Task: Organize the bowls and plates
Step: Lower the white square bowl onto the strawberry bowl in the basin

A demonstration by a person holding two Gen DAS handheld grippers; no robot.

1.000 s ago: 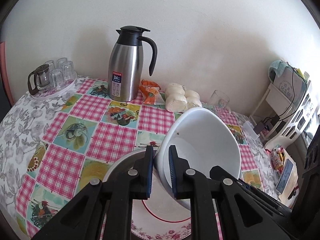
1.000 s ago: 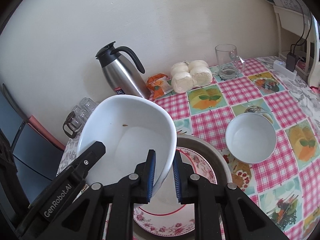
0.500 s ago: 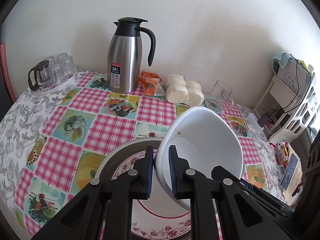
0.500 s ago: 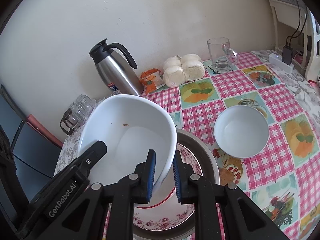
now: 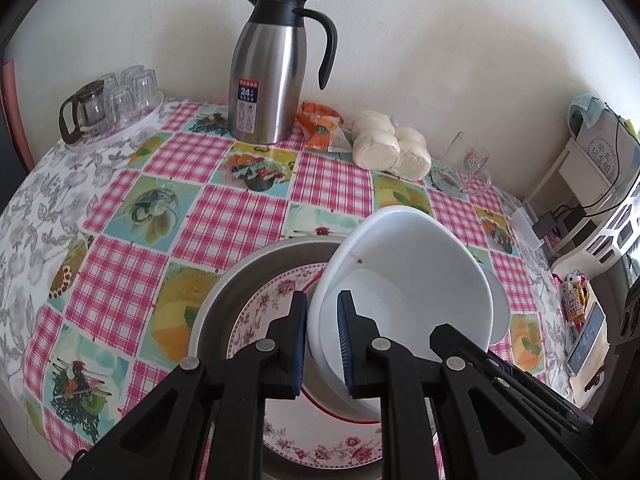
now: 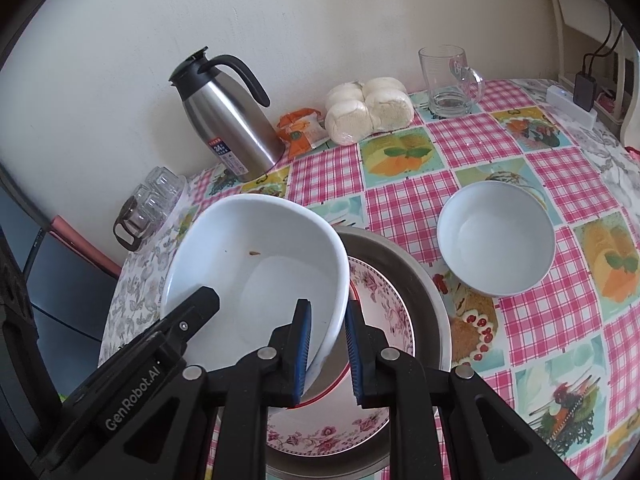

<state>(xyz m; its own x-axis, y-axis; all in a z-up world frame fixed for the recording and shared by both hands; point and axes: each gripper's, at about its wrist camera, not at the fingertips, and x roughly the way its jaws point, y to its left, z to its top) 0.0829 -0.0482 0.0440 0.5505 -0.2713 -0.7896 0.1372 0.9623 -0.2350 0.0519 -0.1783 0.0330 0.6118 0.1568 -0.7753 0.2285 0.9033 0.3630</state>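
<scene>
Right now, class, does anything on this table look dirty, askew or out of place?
Yes. The large white bowl, gripped on opposite rims by both tongs, hangs tilted over the floral plate, and a small brown speck of residue clings to its inside wall.

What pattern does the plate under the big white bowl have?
The plate is white with pink roses and a red ring, clearest in the right wrist view.

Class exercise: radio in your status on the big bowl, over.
Left gripper and right gripper both shut on large white bowl. Bowl tilted above floral plate. Nothing blocking.
</scene>
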